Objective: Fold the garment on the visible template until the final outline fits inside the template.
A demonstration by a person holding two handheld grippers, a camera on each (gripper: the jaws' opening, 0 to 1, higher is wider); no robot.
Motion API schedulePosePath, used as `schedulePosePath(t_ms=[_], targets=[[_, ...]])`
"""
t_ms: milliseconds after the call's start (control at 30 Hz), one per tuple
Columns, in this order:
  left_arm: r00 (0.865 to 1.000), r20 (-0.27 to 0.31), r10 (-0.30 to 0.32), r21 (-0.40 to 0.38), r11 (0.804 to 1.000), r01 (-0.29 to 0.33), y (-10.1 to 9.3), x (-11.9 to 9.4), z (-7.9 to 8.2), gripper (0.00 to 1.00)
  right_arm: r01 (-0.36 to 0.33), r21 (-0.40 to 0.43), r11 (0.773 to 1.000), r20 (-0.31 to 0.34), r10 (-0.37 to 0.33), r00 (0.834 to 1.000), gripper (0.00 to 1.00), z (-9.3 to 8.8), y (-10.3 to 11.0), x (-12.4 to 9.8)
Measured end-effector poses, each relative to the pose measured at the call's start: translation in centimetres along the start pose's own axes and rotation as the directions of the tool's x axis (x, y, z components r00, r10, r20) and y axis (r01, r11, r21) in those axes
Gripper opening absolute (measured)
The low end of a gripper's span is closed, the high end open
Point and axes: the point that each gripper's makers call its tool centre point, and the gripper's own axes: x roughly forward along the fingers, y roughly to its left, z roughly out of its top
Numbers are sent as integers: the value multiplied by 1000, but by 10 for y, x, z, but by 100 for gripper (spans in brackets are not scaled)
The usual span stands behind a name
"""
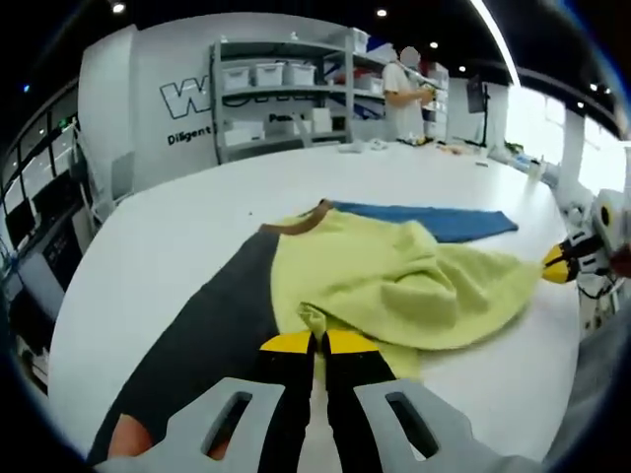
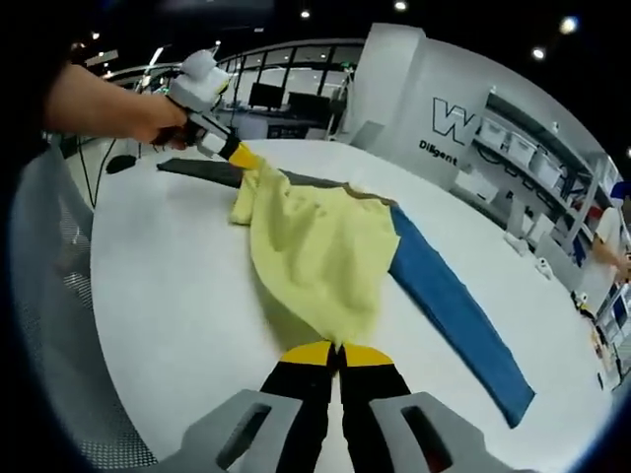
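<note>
The yellow garment (image 1: 394, 276) lies bunched in the middle of the white worktop (image 1: 177, 236), over a long dark-grey and blue template (image 1: 212, 335) whose blue end (image 2: 458, 305) runs out to the far right. The left tool (image 1: 315, 342) has its yellow-tipped jaws pressed together, pinching the garment's near edge; the right tool (image 2: 340, 350) likewise pinches the opposite edge. In the right gripper view, a hand (image 2: 148, 118) holds the left tool at the far hem. Bare worktop surrounds the cloth; shelves (image 1: 286, 99) stand well apart.
</note>
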Motion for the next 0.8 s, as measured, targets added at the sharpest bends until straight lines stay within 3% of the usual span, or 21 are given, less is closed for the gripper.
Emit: schedulePosePath(t_ms=[333, 800], targets=[[997, 60, -39, 30, 999, 37, -7, -34, 2, 0, 3, -18, 1000, -15, -4, 1000, 0, -4, 3, -8], [995, 95, -7, 33, 999, 4, 20, -78, -4, 0, -76, -90, 993, -34, 74, 997, 0, 4, 28, -7]])
